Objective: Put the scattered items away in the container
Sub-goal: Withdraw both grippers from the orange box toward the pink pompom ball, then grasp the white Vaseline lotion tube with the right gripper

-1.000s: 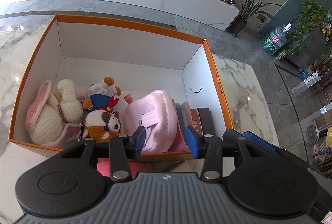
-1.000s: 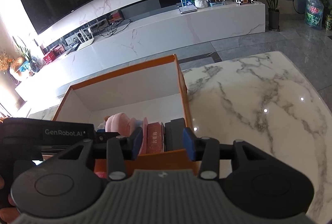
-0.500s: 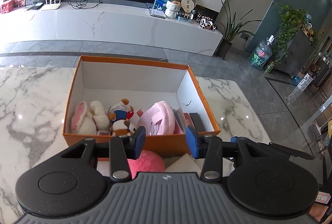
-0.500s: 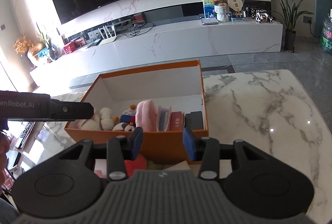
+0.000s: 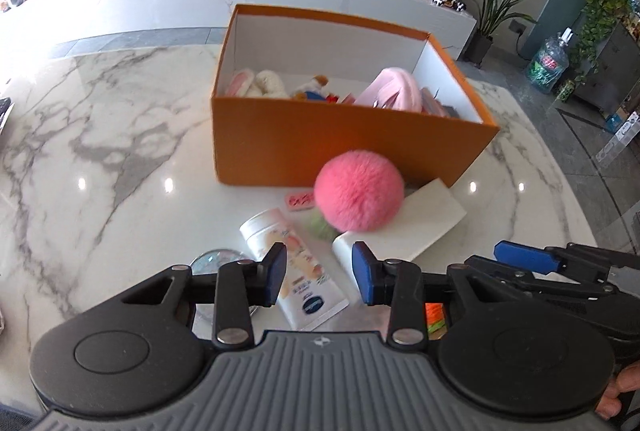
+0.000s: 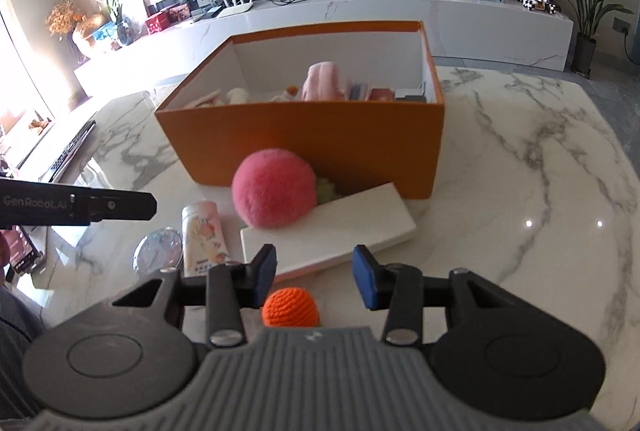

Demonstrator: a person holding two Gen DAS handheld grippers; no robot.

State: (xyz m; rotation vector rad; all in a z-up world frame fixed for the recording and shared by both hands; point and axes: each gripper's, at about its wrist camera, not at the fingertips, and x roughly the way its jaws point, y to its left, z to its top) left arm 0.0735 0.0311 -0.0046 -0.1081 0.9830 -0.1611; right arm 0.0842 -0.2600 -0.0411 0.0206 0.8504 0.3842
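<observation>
Both tools, the left tool point(image 5: 319, 273) and right tool point(image 6: 315, 278), are being held apart and empty; the round orange crocheted ball point(image 6: 290, 308), lower centre, is judged next for the orange cardboard box point(image 6: 304, 143).

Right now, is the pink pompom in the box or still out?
Out. The pink pompom sits on the marble table against the front wall of the orange box.

Fluffy pink pompom point(image 5: 359, 190) hides most of a small green fuzzy item point(image 5: 320, 226); orange crocheted ball point(image 6: 290, 308) sits half-hidden behind the right tool point(image 6: 314, 274).
</observation>
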